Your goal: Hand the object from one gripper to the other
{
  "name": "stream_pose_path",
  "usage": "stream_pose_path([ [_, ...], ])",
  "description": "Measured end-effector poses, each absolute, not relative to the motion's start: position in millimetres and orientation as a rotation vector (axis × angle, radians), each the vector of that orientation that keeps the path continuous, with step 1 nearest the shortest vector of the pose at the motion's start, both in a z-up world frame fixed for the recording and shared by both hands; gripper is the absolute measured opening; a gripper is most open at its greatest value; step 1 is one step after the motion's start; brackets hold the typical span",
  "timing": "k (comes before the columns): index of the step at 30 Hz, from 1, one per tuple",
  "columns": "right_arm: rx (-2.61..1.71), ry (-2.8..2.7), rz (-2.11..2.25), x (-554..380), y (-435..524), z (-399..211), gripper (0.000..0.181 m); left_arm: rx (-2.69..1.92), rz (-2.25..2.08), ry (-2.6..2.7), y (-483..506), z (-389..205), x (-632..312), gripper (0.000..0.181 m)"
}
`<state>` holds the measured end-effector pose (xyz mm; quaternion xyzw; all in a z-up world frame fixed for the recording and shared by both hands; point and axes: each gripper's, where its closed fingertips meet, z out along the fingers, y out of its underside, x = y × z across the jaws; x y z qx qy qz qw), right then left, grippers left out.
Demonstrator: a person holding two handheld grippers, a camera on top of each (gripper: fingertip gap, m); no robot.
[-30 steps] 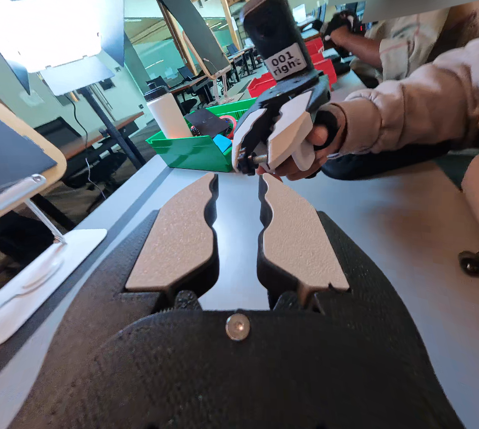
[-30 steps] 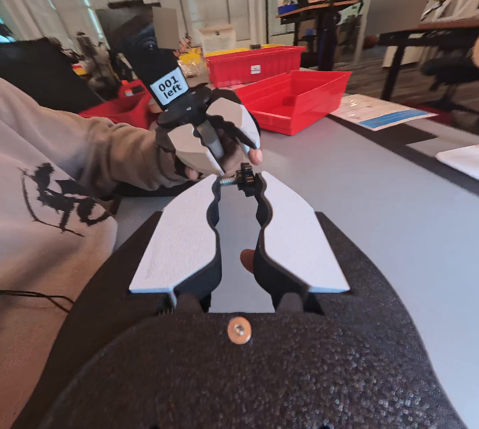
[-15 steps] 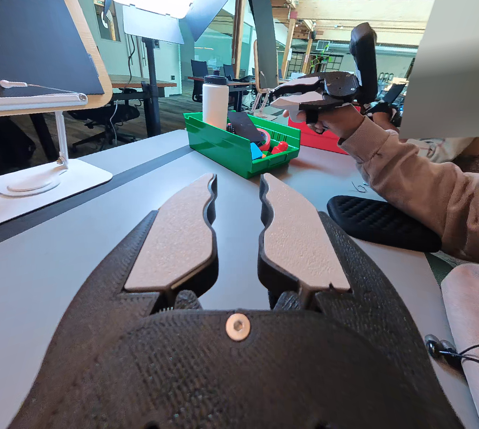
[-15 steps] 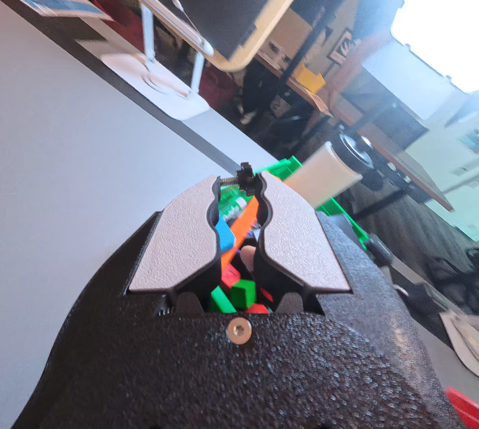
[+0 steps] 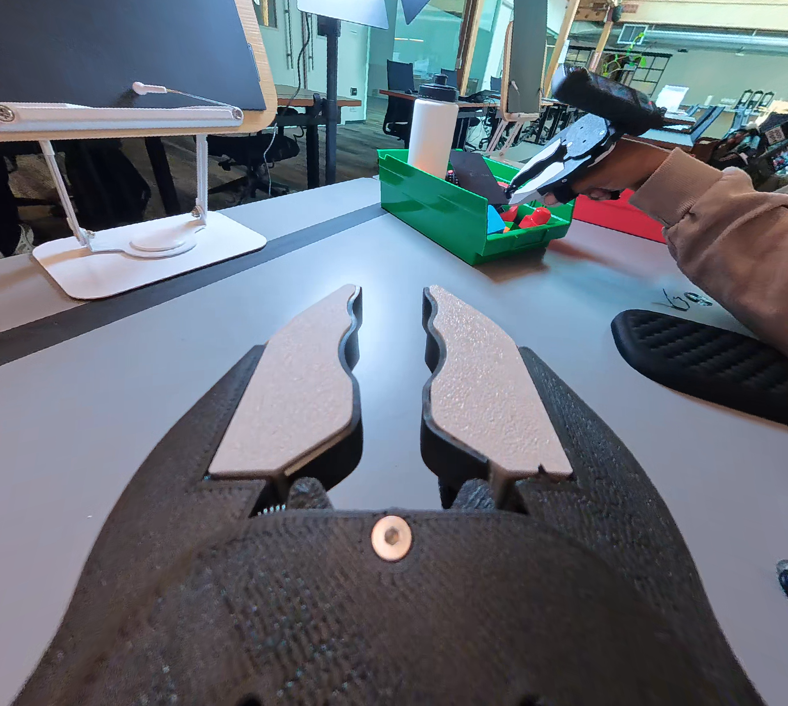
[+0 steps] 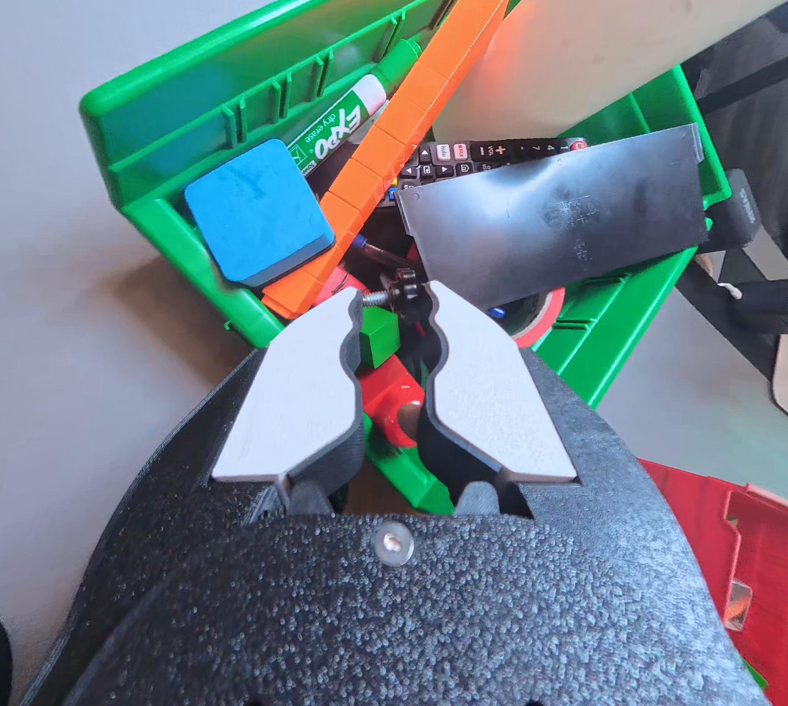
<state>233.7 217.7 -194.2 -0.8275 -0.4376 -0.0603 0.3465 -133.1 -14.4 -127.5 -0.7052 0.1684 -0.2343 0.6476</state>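
Note:
The object is a small black knob screw (image 6: 404,289) with a silver threaded shaft. My right gripper (image 6: 394,294) is shut on it at the fingertips and points down into the green bin (image 6: 221,88), just above its contents. In the left wrist view the right gripper (image 5: 511,197) hovers over the green bin (image 5: 430,208), held by a hand in a beige sleeve; the screw is too small to make out there. My left gripper (image 5: 392,293) is open and empty, low over the grey table (image 5: 383,250), well short of the bin.
The bin holds a blue block (image 6: 256,212), an orange bar (image 6: 409,131), a marker (image 6: 337,131), a remote (image 6: 490,156), a black card (image 6: 554,212), a green cube (image 6: 379,338) and a white bottle (image 5: 433,131). A white stand (image 5: 149,255) is left, a black pad (image 5: 699,353) right, a red bin (image 6: 725,536) beside. Tip to tip, the grippers are about 45 cm apart.
My right gripper has carried the screw away from the left gripper to above the green bin and tipped downward. My left gripper stays open and empty and has turned away over the table.

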Motion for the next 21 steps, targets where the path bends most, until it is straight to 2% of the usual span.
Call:
stream_pose_path([
  [13,-2.037,-1.088,-0.206,220.1,220.8,-181.2,0.034,-1.601,-0.491,0.385,-13.8,-129.2,-139.4,0.027],
  [21,-1.759,-1.1,0.201,138.6,139.4,-135.1,0.049,-1.639,-0.415,0.413,-14.0,-128.1,-152.5,0.03],
])
